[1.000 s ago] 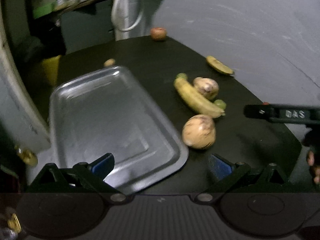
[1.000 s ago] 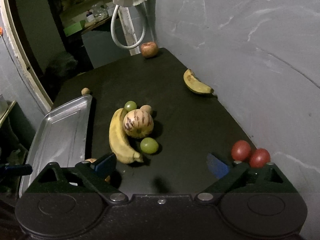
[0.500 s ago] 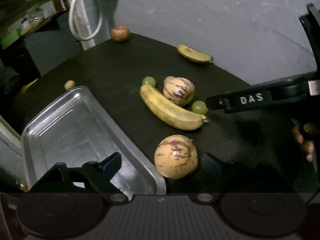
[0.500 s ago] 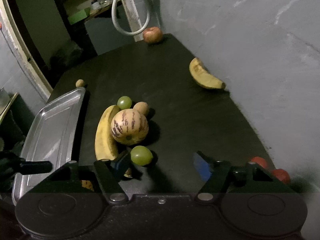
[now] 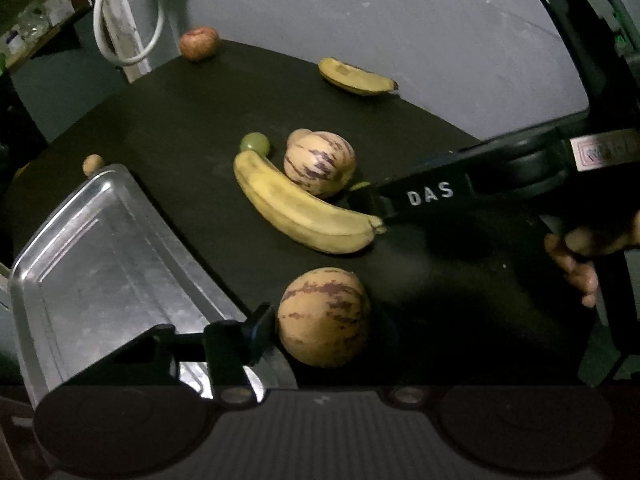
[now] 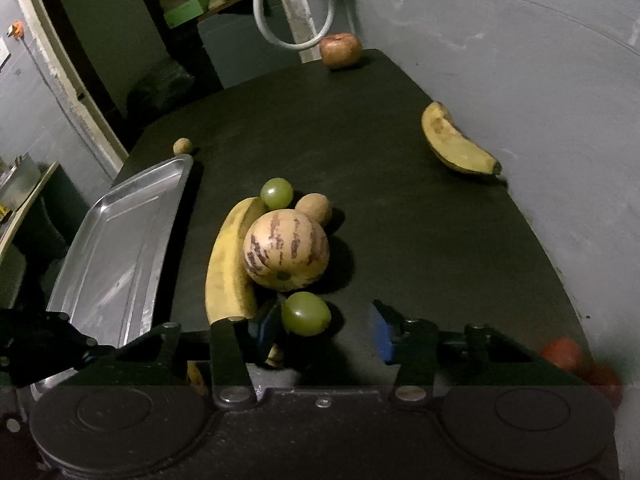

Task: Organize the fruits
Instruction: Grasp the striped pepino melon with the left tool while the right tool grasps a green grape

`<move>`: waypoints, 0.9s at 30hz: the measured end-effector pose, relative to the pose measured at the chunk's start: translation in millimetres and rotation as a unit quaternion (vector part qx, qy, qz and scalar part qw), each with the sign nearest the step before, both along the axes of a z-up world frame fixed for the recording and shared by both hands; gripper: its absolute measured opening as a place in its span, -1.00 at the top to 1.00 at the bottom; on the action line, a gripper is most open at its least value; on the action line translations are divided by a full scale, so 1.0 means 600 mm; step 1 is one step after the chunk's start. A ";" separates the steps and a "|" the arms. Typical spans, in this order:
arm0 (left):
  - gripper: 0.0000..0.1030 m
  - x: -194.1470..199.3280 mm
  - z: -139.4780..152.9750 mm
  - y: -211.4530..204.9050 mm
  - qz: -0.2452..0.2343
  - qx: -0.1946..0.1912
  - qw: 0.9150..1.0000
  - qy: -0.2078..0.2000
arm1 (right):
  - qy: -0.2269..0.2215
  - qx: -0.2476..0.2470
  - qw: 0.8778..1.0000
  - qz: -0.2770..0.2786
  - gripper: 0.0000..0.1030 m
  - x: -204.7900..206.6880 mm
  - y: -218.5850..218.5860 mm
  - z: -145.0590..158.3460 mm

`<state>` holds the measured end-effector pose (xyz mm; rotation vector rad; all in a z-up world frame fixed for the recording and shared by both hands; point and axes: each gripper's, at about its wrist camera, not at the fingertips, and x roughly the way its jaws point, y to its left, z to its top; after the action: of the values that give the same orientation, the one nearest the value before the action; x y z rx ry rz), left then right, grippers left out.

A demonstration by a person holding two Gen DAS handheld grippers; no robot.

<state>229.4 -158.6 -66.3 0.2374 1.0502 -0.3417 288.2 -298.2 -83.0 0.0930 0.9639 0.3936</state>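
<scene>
My left tool has just been narrowing around a striped pepino melon; the left finger touches its side, the other finger is lost in shadow, so I cannot tell whether it is pinched. That melon sits on the black desk just beside the steel tray. My right tool has also just been narrowing, and a green grape rests against its left pad with a gap to the right pad. Behind the grape lie a second pepino melon, a banana and another grape.
</scene>
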 end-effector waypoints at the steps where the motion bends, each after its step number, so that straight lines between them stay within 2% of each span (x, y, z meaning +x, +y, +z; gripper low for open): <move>1: -0.11 0.000 -0.002 -0.002 -0.001 0.001 1.000 0.003 | 0.000 0.000 1.000 0.002 0.08 0.001 0.001 0.000; 12: -0.10 0.008 -0.005 0.001 0.015 -0.008 1.000 0.009 | 0.015 0.030 0.999 0.018 0.46 0.006 0.001 -0.003; 27: -0.07 0.007 -0.005 0.011 0.054 -0.038 0.998 0.004 | 0.012 0.036 0.999 0.008 0.48 -0.007 -0.016 0.003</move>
<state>233.4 -152.1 -69.1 0.1100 1.0518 -0.2840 284.1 -308.1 -81.0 0.1563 0.9756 0.4438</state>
